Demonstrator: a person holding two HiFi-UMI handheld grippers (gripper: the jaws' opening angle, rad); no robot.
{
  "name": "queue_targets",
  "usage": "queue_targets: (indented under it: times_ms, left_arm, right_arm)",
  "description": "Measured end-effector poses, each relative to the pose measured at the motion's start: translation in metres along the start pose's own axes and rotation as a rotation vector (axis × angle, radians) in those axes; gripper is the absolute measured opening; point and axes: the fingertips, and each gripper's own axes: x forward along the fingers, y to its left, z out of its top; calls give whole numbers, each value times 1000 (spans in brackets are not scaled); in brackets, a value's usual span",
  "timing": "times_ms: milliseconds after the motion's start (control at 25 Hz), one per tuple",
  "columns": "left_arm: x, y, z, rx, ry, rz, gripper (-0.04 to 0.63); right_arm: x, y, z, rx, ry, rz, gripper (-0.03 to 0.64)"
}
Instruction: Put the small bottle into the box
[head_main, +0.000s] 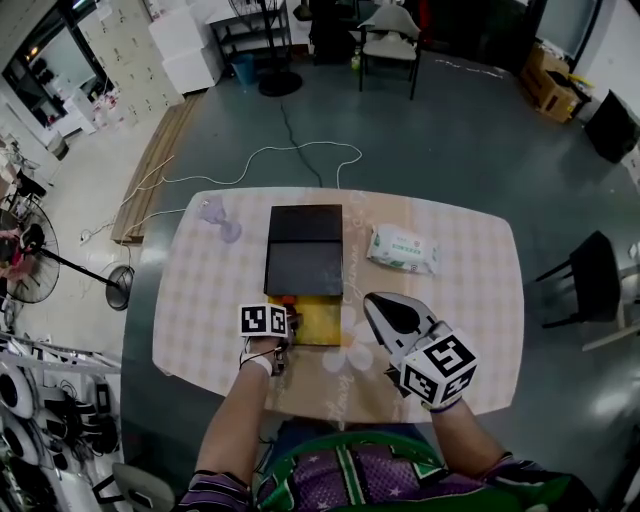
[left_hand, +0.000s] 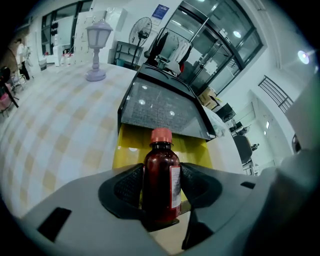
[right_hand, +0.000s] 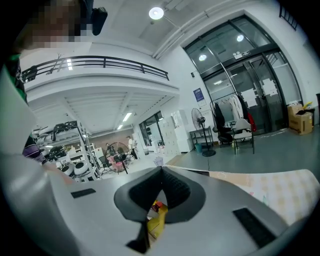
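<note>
The small bottle (left_hand: 161, 172), dark brown glass with an orange-red cap, sits clamped between the pads (left_hand: 131, 186) of the left gripper (left_hand: 162, 192), which stand wide on its body. It hangs at the 7 o'clock corner of the yellow box (head_main: 320, 320), whose black lid (head_main: 305, 248) covers the far part (whether the bottle touches the box is unclear). The right gripper (right_hand: 161, 172), at the box's 4 o'clock, has its jaw tips together, holding nothing. A wipes pack (head_main: 402, 250) lies at 2 o'clock, a lilac lamp (head_main: 215, 215) at 10.
</note>
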Motion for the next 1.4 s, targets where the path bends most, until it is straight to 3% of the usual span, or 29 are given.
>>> queue_targets:
  times_ms: [320, 760, 1400]
  left_arm:
    - [-6, -2, -1, 23, -29, -7, 276]
    - [-28, -4, -7, 57, -89, -68, 276]
    - [-110, -10, -27, 108, -200, -191, 273]
  right_arm:
    - [-6, 2, 2, -2, -12, -15, 6]
    - [-17, 25, -3, -16, -32, -62, 6]
    - [-62, 75, 29, -31, -112, -238, 6]
